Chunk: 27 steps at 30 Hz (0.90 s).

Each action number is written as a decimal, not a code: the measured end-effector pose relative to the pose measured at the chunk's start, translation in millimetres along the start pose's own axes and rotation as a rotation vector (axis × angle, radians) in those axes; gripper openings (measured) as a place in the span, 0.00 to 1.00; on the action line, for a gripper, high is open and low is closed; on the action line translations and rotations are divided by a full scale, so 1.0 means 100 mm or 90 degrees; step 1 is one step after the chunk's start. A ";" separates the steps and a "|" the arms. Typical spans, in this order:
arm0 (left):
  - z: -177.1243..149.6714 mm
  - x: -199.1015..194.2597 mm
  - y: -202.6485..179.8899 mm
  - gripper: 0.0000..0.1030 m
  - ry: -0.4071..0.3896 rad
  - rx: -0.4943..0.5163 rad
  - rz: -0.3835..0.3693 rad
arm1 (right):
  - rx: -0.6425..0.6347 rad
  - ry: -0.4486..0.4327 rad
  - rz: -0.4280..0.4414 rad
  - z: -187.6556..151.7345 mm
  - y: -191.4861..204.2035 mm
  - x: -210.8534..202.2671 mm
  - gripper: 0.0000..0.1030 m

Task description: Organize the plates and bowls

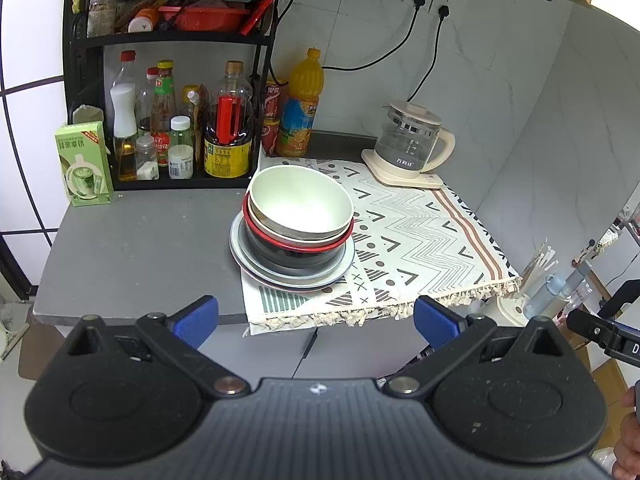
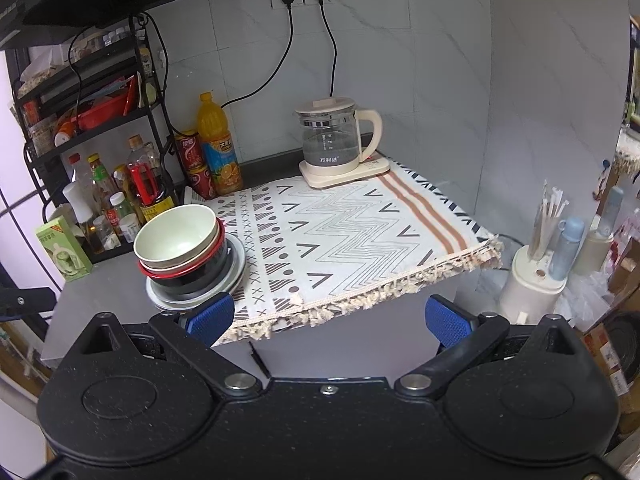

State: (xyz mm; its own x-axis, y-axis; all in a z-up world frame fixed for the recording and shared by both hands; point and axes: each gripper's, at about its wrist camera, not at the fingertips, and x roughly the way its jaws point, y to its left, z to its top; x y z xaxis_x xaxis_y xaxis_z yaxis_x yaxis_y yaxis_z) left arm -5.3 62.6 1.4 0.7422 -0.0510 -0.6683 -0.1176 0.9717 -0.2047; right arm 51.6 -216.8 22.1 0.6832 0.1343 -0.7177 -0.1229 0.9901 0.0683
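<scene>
A stack of dishes stands at the left edge of the patterned cloth [image 1: 420, 240]. A cream bowl [image 1: 300, 204] sits on top, nested in a red-rimmed black bowl [image 1: 288, 250], on grey plates [image 1: 248, 264]. The same stack shows in the right wrist view, with the cream bowl [image 2: 176, 236] on top and the plates [image 2: 236, 264] beneath. My left gripper [image 1: 316, 318] is open and empty, held back from the counter's front edge before the stack. My right gripper [image 2: 330, 318] is open and empty, to the right of the stack, off the counter's front edge.
A black rack [image 1: 172, 40] with sauce bottles stands at the back left. A green carton [image 1: 82, 164], an orange juice bottle [image 1: 300, 108] and red cans [image 1: 274, 116] stand nearby. A glass kettle [image 1: 412, 140] sits at the cloth's back right. A holder with sticks [image 2: 532, 276] stands right of the counter.
</scene>
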 end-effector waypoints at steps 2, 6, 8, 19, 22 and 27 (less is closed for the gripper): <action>0.01 0.02 -0.01 1.00 0.002 0.002 0.001 | -0.002 -0.001 0.003 0.01 0.00 0.00 0.99; 0.02 0.07 -0.02 1.00 0.008 -0.005 0.003 | -0.006 -0.001 0.001 0.03 0.01 0.04 0.99; 0.03 0.08 -0.03 1.00 0.011 -0.006 0.007 | -0.003 0.002 0.000 0.03 0.00 0.06 0.99; 0.05 0.04 -0.11 1.00 0.015 0.006 0.012 | 0.009 0.007 0.013 0.05 -0.03 0.09 0.99; 0.04 0.01 -0.13 1.00 0.014 0.008 0.017 | 0.009 0.003 0.017 0.04 -0.05 0.08 0.99; 0.00 -0.06 -0.20 1.00 0.019 0.017 0.031 | 0.018 0.003 0.013 0.01 -0.09 0.07 0.99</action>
State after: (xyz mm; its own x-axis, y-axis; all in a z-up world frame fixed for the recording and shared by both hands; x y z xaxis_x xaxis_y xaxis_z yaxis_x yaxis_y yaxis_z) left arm -7.0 44.0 9.5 0.7165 -0.0096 -0.6976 -0.1352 0.9790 -0.1524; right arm 57.8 -225.0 17.2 0.6778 0.1541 -0.7189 -0.1163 0.9879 0.1022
